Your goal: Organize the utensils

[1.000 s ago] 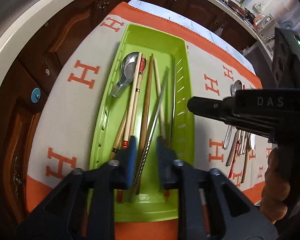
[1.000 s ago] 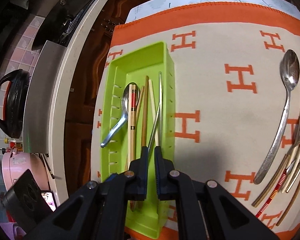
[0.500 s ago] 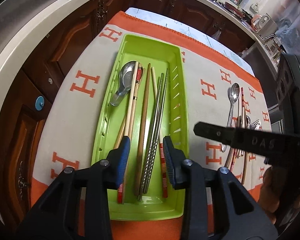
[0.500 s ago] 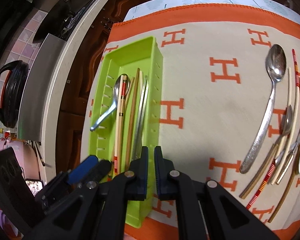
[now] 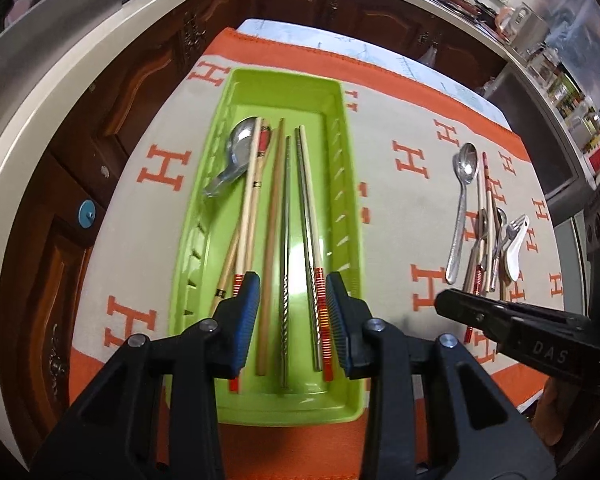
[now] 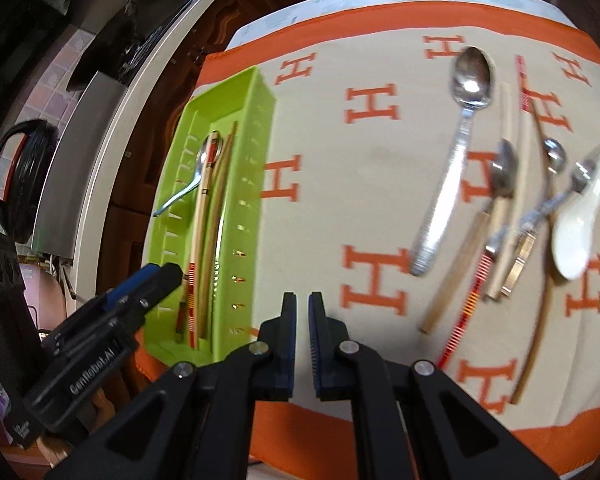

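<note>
A lime-green tray (image 5: 284, 76) lies on the orange-and-cream cloth (image 5: 400, 208). It holds a metal spoon (image 5: 240, 152), wooden chopsticks and two steel chopsticks (image 5: 286, 240) lying lengthwise. My left gripper (image 5: 292, 304) hovers open over the tray's near end, with nothing between its blue pads. My right gripper (image 6: 302, 304) is shut on nothing over bare cloth, between the tray (image 6: 228, 90) and a pile of loose utensils. That pile includes a large steel spoon (image 6: 456, 160), a white ceramic spoon (image 6: 576, 236), smaller spoons and chopsticks.
Dark wooden cabinets and a pale countertop edge (image 5: 100, 52) run along the left of the table. A black kettle (image 6: 20, 184) sits on the counter. The right gripper's side (image 5: 446, 302) shows near the utensil pile; the left gripper's (image 6: 168, 276) by the tray.
My left gripper has opened wider and drawn back, leaving the steel chopsticks flat in the tray. My right gripper has moved right, away from the tray towards the loose utensils.
</note>
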The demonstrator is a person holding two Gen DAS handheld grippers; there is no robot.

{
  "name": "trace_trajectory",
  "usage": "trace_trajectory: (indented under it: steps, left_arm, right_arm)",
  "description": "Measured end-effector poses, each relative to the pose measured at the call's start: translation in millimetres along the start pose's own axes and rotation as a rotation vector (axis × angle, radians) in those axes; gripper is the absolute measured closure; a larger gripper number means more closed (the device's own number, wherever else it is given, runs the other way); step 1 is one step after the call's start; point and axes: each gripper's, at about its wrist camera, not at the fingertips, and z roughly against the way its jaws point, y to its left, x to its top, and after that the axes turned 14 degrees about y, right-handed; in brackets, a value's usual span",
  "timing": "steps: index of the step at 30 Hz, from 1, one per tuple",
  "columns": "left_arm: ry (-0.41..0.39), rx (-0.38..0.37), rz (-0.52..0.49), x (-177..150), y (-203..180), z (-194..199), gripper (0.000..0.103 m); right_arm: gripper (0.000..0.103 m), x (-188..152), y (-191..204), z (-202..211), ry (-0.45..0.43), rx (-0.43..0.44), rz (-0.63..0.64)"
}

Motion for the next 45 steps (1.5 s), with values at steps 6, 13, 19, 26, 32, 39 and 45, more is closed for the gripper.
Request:
trace_trajectory:
  steps: [6, 13, 19, 26, 32, 39, 45]
  left_arm:
    - [0.001, 0.018, -0.072, -0.8, -33.7, 2.4, 0.072]
    - [0.019, 0.027, -0.146, 2.2, -73.2, -5.3, 0.072]
    - [0.049, 0.033, -0.216, 9.8, -107.2, -20.0, 0.072]
    - [0.094, 0.01, -0.29, 34.6, -141.6, -45.0, 0.072]
    - [0.141, -0.055, -0.333, 63.5, -166.2, -72.1, 0.073]
    - [0.181, -0.1, -0.396, 89.8, -190.9, -95.9, 0.073]
    - [0.232, -0.138, -0.403, 98.8, -195.7, -117.9, 0.078]
  right_arm:
    - [0.097, -17.6, -41.7, 22.1, -0.064, -0.005, -0.065]
    - [0.097, -32.3, -97.5, 36.5, -0.104, 0.017, -0.184]
    - [0.097, -36.9, -131.9, 41.3, -0.12, 0.04, -0.26]
    - [0.097, -33.0, -154.7, 44.7, -0.132, 0.071, -0.303]
    - [0.097, -32.0, -159.0, 43.8, -0.132, 0.088, -0.299]
    - [0.097, -28.8, -165.0, 46.4, -0.14, 0.099, -0.298]
    - [0.097, -28.2, -164.0, 48.1, -0.151, 0.102, -0.293]
